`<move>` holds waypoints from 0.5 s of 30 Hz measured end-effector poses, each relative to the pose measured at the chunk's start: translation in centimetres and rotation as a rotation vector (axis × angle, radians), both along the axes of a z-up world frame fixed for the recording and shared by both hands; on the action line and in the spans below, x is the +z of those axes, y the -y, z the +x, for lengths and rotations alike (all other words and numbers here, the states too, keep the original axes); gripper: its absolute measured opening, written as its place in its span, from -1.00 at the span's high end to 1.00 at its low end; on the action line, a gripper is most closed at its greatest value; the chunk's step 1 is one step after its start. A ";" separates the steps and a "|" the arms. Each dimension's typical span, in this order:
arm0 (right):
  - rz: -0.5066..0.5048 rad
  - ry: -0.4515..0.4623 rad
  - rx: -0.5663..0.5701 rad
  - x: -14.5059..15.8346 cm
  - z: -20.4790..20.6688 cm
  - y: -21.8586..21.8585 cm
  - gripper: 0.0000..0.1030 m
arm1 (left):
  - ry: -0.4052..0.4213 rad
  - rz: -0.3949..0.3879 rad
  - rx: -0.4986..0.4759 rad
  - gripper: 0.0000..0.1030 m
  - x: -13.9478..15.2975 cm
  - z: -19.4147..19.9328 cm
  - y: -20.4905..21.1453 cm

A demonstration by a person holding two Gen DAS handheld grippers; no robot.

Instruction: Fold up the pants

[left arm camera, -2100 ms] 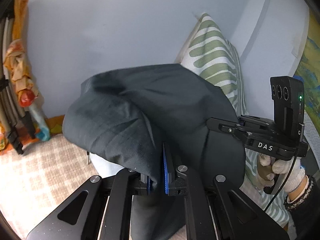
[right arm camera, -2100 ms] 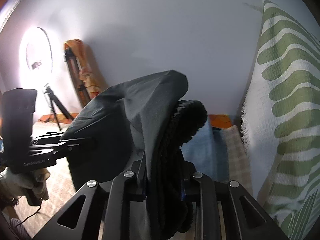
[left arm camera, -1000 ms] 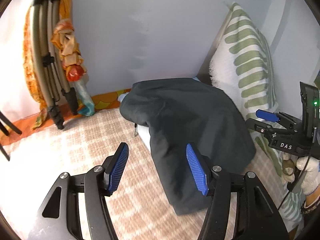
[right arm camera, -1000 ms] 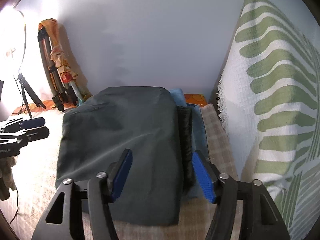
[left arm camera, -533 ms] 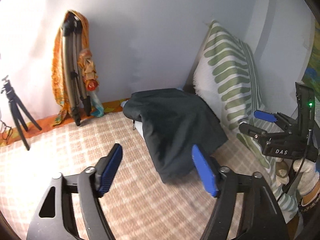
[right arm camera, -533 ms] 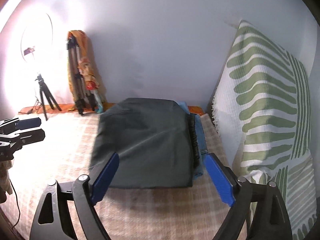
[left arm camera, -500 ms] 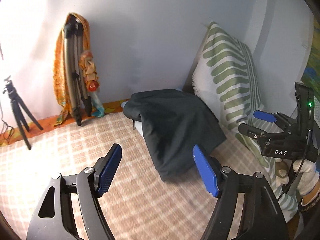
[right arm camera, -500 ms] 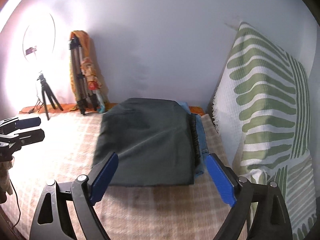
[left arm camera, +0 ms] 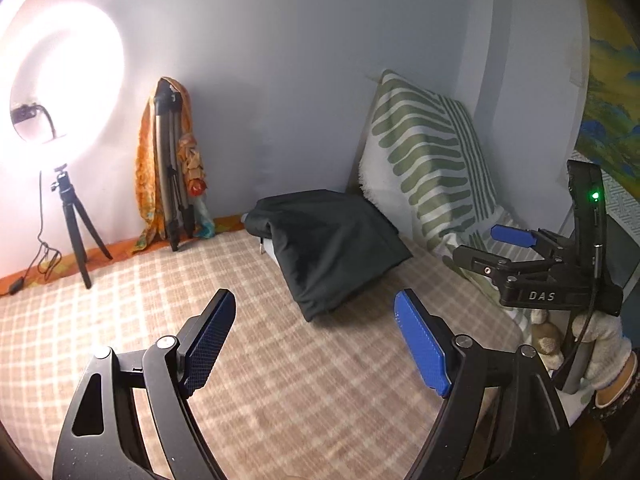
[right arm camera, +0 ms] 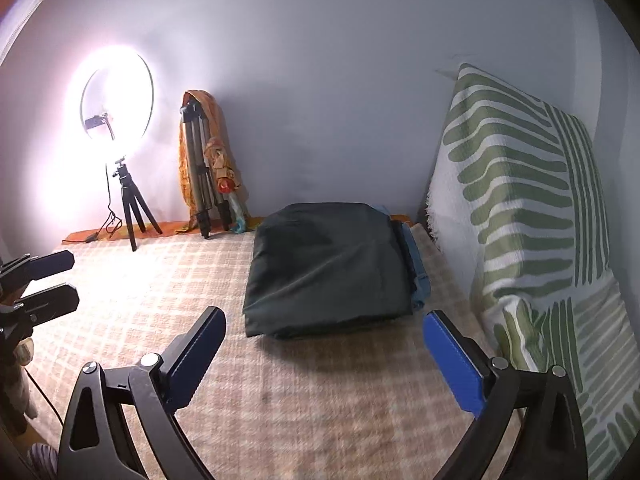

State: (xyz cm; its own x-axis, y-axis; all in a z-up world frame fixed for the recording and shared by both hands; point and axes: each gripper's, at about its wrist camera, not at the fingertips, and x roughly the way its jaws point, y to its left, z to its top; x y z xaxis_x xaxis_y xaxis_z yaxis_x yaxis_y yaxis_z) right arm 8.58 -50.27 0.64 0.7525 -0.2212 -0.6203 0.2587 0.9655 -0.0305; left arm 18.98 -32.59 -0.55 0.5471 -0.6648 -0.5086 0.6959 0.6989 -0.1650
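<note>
The dark grey pants [left arm camera: 332,248] lie folded in a thick rectangle on the checked bed cover, on top of other folded clothes; a blue garment [right arm camera: 418,268] peeks out at their right edge in the right wrist view, where the pants [right arm camera: 328,272] sit mid-frame. My left gripper [left arm camera: 316,340] is open and empty, well back from the pants. My right gripper [right arm camera: 324,356] is open and empty, also back from them. The right gripper also shows in the left wrist view [left arm camera: 496,246], and the left gripper in the right wrist view [right arm camera: 56,280].
A green-striped white pillow [right arm camera: 528,216] leans against the wall right of the pile. A lit ring light on a small tripod [right arm camera: 120,120] and a folded tripod draped with orange cloth [right arm camera: 204,168] stand at the back wall. The checked bed cover [right arm camera: 160,280] spreads to the left.
Both grippers let go of the pants, opened, and drew back from the pile. The pants now lie at rest, and more of the room shows.
</note>
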 end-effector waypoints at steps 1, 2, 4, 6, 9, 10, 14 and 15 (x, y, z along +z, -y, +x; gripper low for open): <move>-0.004 0.005 -0.006 0.0 -0.4 -0.3 -0.99 | -0.005 -0.007 -0.002 -0.59 -0.1 -0.6 -0.3; -0.008 0.012 -0.014 0.0 -1.0 -0.6 -1.00 | -0.007 -0.014 0.000 -0.60 -0.1 -1.0 -0.6; -0.004 0.022 -0.020 0.0 -1.8 -0.9 -1.00 | -0.005 -0.021 0.012 -0.60 -0.2 -1.8 -1.0; -0.005 0.028 -0.021 -0.2 -2.6 -1.5 -1.00 | -0.001 -0.016 0.022 -0.60 -0.3 -2.6 -1.3; -0.018 0.033 -0.029 -0.4 -3.5 -2.2 -1.00 | 0.025 -0.005 0.036 -0.61 -0.3 -3.8 -1.6; -0.021 0.034 -0.031 -0.4 -3.8 -2.4 -1.00 | 0.037 -0.002 0.039 -0.63 -0.3 -4.2 -1.8; -0.032 0.047 -0.042 -0.7 -5.0 -3.6 -1.00 | 0.065 -0.011 0.061 -0.85 -0.5 -5.8 -2.7; -0.028 0.053 -0.048 -0.8 -5.3 -3.7 -1.00 | 0.063 -0.014 0.067 -0.89 -0.7 -6.1 -2.8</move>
